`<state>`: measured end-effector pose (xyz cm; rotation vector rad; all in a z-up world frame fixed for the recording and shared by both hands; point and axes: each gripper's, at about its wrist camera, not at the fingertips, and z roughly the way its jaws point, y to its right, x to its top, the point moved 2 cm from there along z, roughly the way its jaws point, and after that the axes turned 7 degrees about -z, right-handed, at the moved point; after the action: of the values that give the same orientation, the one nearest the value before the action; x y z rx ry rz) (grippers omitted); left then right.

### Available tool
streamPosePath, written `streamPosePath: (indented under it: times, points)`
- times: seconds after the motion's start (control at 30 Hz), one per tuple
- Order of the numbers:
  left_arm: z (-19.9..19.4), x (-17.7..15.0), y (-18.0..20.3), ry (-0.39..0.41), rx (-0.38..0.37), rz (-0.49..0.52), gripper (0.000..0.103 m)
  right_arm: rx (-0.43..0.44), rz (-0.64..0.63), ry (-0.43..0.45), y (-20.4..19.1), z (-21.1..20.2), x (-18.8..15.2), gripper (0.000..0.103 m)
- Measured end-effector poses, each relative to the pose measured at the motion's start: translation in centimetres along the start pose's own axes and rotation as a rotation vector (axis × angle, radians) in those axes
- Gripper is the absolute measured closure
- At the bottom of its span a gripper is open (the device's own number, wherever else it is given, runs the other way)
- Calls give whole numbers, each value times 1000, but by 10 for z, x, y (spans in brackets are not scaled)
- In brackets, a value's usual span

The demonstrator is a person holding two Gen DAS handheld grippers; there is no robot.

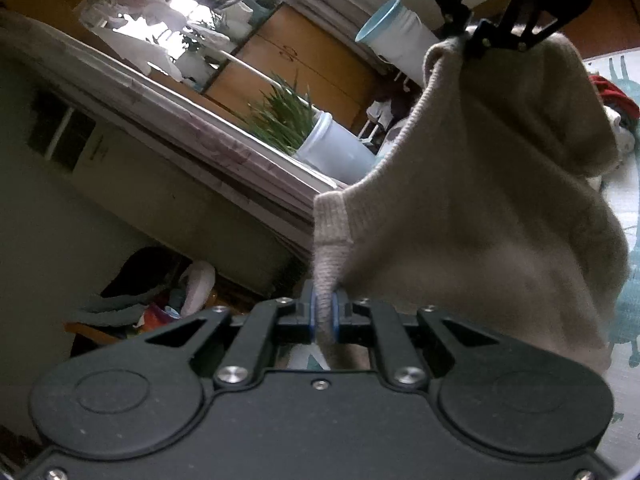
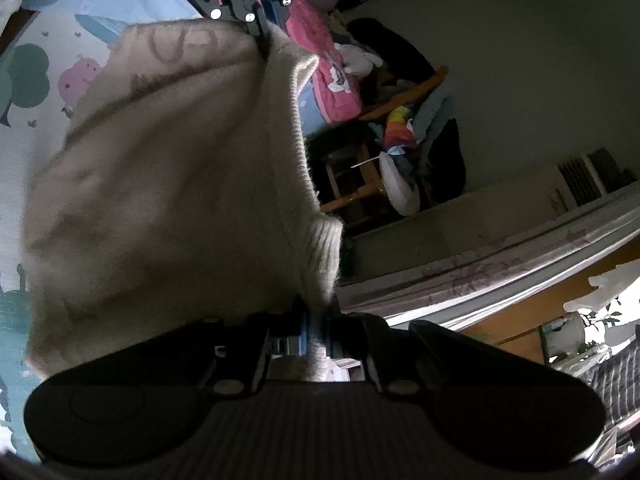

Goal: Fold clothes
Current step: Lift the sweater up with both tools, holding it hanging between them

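Observation:
A beige knit sweater point(image 1: 500, 208) hangs in the air between my two grippers. My left gripper point(image 1: 325, 314) is shut on one ribbed corner of it. My right gripper point(image 2: 316, 334) is shut on the other ribbed corner, and the sweater point(image 2: 168, 200) fills the left of that view. Each gripper shows at the top of the other's view, the right one point(image 1: 484, 42) and the left one point(image 2: 262, 26), both pinching the knit. The ribbed edge is stretched between them and the body droops below.
A printed play mat point(image 2: 44, 80) lies under the sweater. A heap of red and white clothes point(image 1: 612, 96) lies on it. A wooden chair point(image 2: 360, 168) piled with coloured clothes stands by the wall. A potted plant point(image 1: 304, 132) and a windowsill point(image 1: 200, 120) are behind.

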<state>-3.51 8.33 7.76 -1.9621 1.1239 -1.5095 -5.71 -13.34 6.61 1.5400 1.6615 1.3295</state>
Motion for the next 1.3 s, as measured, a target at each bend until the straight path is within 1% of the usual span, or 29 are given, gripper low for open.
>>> streamPosePath:
  times: [0.2, 0.27, 0.33, 0.57, 0.73, 0.83, 0.93, 1.03, 1.17, 1.3]
  points:
    - [-7, -2, 3, -7, -28, 17, 96, 6, 7, -3, -2, -9, 2, 94]
    - [-11, -2, 3, -4, -29, 15, 96, 6, 9, 0, -3, -14, 2, 94]
    - [-13, 0, 1, -3, -26, 11, 96, 6, 18, 2, 2, -11, 3, 94]
    - [-2, -1, -3, -22, -26, 6, 96, 32, 22, 3, 5, 0, 5, 94]
    - [21, -9, 1, -63, -39, 13, 96, 89, 36, -11, 9, 29, 1, 94]
    - [31, -14, 3, -70, -35, 30, 96, 91, 31, -6, 6, 36, 0, 94]
    - [31, -14, 1, -57, -23, 20, 96, 59, 41, 0, 6, 31, 0, 94]
    - [26, -10, 2, -47, -19, 34, 96, 38, 33, -5, 5, 23, 0, 94]
    - [10, -7, 6, -34, -30, 53, 96, 31, 18, -6, 0, 5, 0, 94]
    - [-6, -5, 10, -23, -44, 66, 96, 41, 3, -6, -4, -12, 0, 94]
